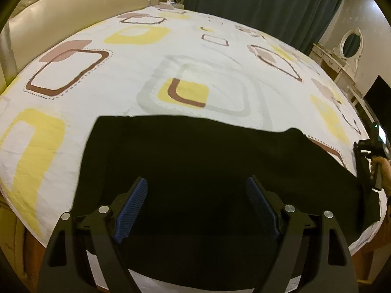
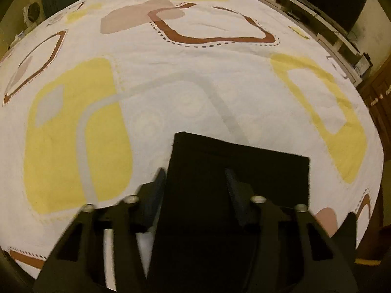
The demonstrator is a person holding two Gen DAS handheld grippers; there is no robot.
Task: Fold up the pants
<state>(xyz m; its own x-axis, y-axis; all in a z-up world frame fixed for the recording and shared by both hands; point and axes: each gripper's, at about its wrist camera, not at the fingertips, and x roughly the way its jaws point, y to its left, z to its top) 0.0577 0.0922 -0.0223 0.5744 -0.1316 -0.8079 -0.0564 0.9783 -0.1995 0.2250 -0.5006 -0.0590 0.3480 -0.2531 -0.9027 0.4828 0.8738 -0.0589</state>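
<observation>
Black pants [image 1: 207, 161] lie flat on the patterned bed sheet [image 1: 146, 61], near the bed's front edge. In the left wrist view my left gripper [image 1: 196, 185] is open, its blue-padded fingers spread over the wide part of the pants. In the right wrist view my right gripper [image 2: 194, 173] is open above a narrow end of the pants [image 2: 239, 168], whose squared edge lies on the sheet [image 2: 171, 85]. Whether the fingers touch the cloth I cannot tell. The right gripper with the hand holding it also shows at the right edge of the left wrist view [image 1: 366, 161].
A cream padded headboard [image 1: 73, 7] stands at the far left. Dark curtains [image 1: 268, 2] hang behind the bed. A white dresser with an oval mirror [image 1: 349, 46] and a dark screen [image 2: 325, 0] stand to the right. The wooden bed frame [image 1: 361, 261] shows below the sheet.
</observation>
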